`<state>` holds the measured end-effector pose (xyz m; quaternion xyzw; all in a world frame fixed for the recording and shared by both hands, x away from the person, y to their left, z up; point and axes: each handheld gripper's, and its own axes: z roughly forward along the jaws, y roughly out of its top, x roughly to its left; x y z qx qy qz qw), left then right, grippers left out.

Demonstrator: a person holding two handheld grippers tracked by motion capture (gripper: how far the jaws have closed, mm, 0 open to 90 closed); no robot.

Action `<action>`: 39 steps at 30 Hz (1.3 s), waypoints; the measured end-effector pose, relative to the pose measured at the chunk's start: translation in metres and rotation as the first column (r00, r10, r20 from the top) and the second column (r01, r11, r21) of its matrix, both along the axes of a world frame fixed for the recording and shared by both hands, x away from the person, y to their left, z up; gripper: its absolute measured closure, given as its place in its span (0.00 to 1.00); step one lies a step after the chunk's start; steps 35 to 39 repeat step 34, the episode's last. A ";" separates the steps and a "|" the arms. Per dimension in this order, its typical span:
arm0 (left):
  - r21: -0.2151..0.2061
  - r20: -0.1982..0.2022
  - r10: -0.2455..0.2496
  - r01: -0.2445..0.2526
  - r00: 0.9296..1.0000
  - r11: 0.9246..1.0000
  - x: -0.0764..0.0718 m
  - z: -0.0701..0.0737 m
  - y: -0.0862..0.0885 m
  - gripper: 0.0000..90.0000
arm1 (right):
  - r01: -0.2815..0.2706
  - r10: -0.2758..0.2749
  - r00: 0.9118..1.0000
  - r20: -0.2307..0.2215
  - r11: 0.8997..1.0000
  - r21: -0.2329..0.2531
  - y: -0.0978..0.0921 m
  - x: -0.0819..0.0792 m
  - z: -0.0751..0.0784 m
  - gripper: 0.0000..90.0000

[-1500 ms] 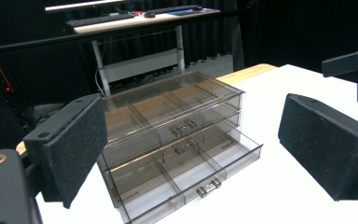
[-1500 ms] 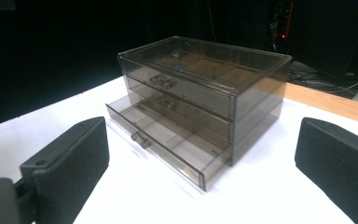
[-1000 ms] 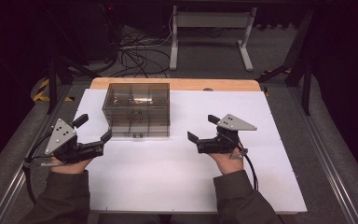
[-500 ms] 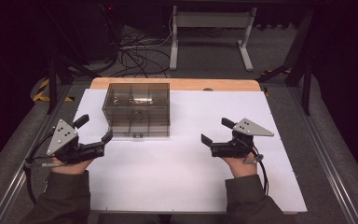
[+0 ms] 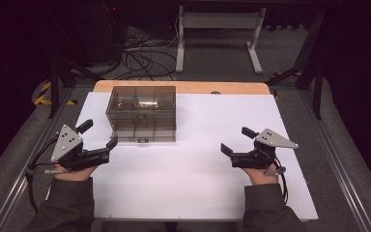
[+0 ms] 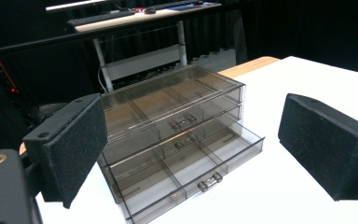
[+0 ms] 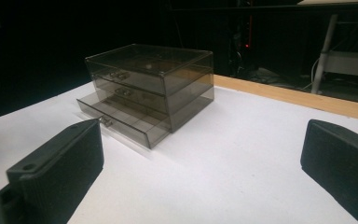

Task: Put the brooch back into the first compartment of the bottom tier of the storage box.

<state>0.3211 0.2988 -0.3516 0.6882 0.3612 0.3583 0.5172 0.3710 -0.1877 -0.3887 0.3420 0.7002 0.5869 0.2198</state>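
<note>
Here, in the high view, a smoky clear drawer box (image 5: 142,113) stands on the white table top (image 5: 198,188), toward its far left part, near the wooden edge strip (image 5: 183,87). The left gripper (image 5: 99,137) lies low at the table's left edge, just beside the box's near left corner, its jaws spread wide with nothing between them; the left hand (image 5: 72,170) grasps it from behind. The right gripper (image 5: 236,141) sits well apart from the box on the right half, jaws likewise spread and empty, held by the right hand (image 5: 261,173). In the left gripper view, the drawer box (image 6: 177,140) shows three stacked drawers with small metal handles, the lowest drawer (image 6: 193,175) pulled partly out, and the two black jaws stand far apart on either side. In the right gripper view, the drawer box (image 7: 154,86) stands farther off to the left, its lowest drawer (image 7: 121,119) jutting forward, and the jaws gape with bare white surface between them.
</note>
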 end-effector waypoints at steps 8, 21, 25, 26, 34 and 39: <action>0.002 0.001 0.002 -0.002 1.000 1.000 -0.001 0.000 0.000 0.10 | 0.051 -0.051 0.999 -0.009 0.999 -0.005 -0.020 -0.004 -0.003 0.00; 0.001 -0.001 0.002 -0.002 1.000 1.000 -0.001 0.000 0.001 0.10 | 0.095 -0.095 0.995 -0.030 0.995 0.009 -0.043 -0.008 -0.007 0.00; 0.003 -0.001 0.003 -0.003 1.000 1.000 -0.001 0.000 0.001 0.10 | 0.095 -0.095 0.995 -0.032 0.995 0.006 -0.044 -0.008 -0.007 0.00; 0.002 -0.001 0.003 -0.003 1.000 1.000 -0.001 0.001 0.002 0.10 | 0.094 -0.094 0.995 -0.033 0.996 0.007 -0.044 -0.008 -0.007 0.00; -0.004 0.012 -0.013 0.013 1.000 1.000 -0.003 0.004 0.003 0.06 | 0.126 -0.142 0.982 -0.124 0.984 -0.128 -0.047 0.006 -0.033 0.00; -0.004 0.012 -0.013 0.013 1.000 1.000 -0.003 0.004 0.003 0.06 | 0.126 -0.142 0.982 -0.124 0.984 -0.128 -0.047 0.006 -0.033 0.00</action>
